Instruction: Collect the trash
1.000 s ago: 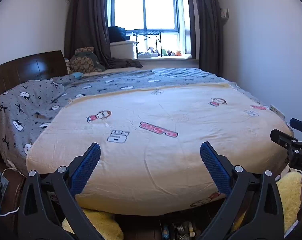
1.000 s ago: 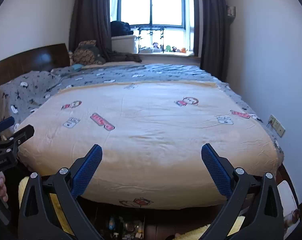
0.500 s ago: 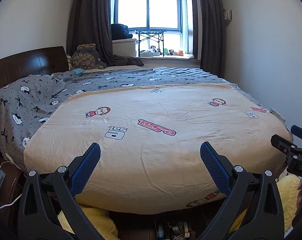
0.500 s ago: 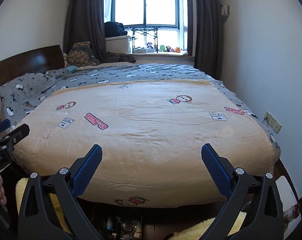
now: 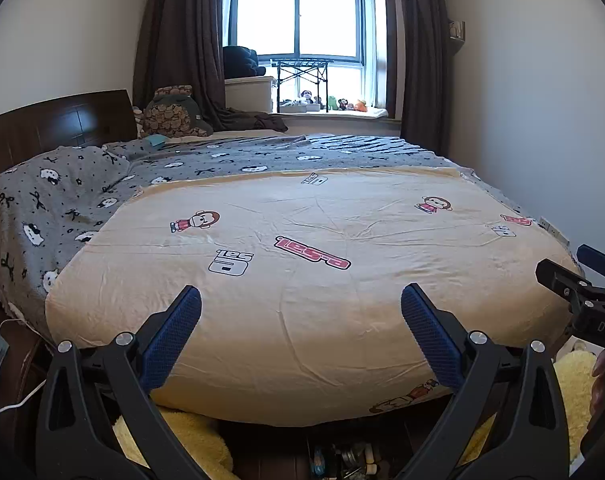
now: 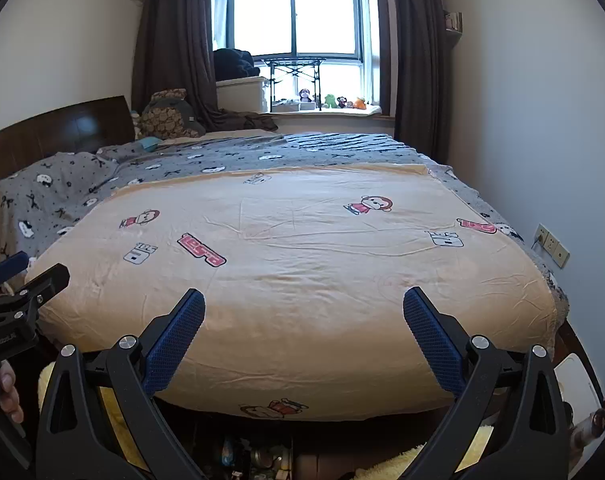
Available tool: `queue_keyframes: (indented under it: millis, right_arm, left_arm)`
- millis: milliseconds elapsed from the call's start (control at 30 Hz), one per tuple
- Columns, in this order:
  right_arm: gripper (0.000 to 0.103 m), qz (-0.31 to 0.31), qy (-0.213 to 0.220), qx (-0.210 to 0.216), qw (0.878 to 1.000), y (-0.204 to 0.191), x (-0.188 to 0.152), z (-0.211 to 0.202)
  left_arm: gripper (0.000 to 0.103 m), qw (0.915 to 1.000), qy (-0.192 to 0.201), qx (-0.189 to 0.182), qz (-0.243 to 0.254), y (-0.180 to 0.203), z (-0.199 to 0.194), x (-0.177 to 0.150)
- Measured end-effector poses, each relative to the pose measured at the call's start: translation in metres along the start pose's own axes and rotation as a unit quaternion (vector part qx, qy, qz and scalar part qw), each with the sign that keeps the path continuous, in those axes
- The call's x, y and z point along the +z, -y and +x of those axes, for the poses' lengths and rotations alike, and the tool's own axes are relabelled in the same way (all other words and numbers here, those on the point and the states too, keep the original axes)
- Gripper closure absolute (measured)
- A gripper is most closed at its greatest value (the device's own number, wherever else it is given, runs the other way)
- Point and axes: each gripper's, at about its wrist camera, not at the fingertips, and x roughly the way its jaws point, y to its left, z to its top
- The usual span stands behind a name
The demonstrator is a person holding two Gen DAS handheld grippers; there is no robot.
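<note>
Bed (image 5: pixel 302 280) fronts both spread tools.

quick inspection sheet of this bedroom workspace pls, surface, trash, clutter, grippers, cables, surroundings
Surface: cream cartoon-print blanket lies smooth over the bed, grey patterned blanket beyond it.
Job's things: small jumbled items under the bed foot, too dim to identify.
Clutter: brown patterned cushion by the dark wooden headboard.
Grippers: left gripper and right gripper both open, empty.
Cables: white cable low on the left.
Surroundings: small toys on the windowsill, wall socket at the right.
</note>
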Motion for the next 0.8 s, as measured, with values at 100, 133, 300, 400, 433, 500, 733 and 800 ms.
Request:
queue_keyframes:
  millis: [100, 133, 300, 400, 433, 500, 733, 800]
  right_arm:
    - [0.003, 0.002, 0.001, 0.001, 1.000, -0.0002, 0.0009, -0.0001]
    - [0.003, 0.002, 0.002, 0.002, 1.000, -0.0008, 0.0010, -0.0006]
    - [0.003, 0.001, -0.001, 0.003, 1.000, -0.0014, 0.0014, 0.0019]
    - [0.003, 0.001, -0.001, 0.002, 1.000, -0.0017, 0.0016, 0.0020]
    - [0.003, 0.002, 0.000, 0.002, 1.000, -0.0018, 0.0017, 0.0019]
    - [0.003, 0.003, 0.000, 0.003, 1.000, -0.0015, 0.0020, 0.0020]
    - [0.003, 0.004, 0.000, 0.003, 1.000, -0.0022, 0.0022, 0.0018]
    - [0.003, 0.004, 0.000, 0.002, 1.000, -0.0022, 0.0022, 0.0018]
  left_arm:
    - [0.008, 1.0000, -0.001, 0.001, 0.001, -0.0002, 0.0000, -0.0003]
    - [0.008, 1.0000, -0.001, 0.001, 0.002, -0.0002, 0.0000, -0.0004]
    - [0.008, 1.0000, -0.002, 0.002, 0.004, 0.0000, 0.0017, -0.0007]
    - [0.008, 1.0000, -0.003, 0.003, 0.003, -0.0008, 0.0028, -0.0007]
    - [0.008, 1.0000, -0.003, 0.003, 0.003, -0.0006, 0.0026, -0.0008]
    - [0.008, 1.0000, -0.002, 0.004, 0.003, -0.0008, 0.0026, -0.0007]
    - [0.008, 1.0000, 0.001, 0.003, 0.003, -0.0004, 0.0011, 0.0008]
    - [0.008, 1.0000, 0.001, 0.003, 0.003, -0.0004, 0.0010, 0.0008]
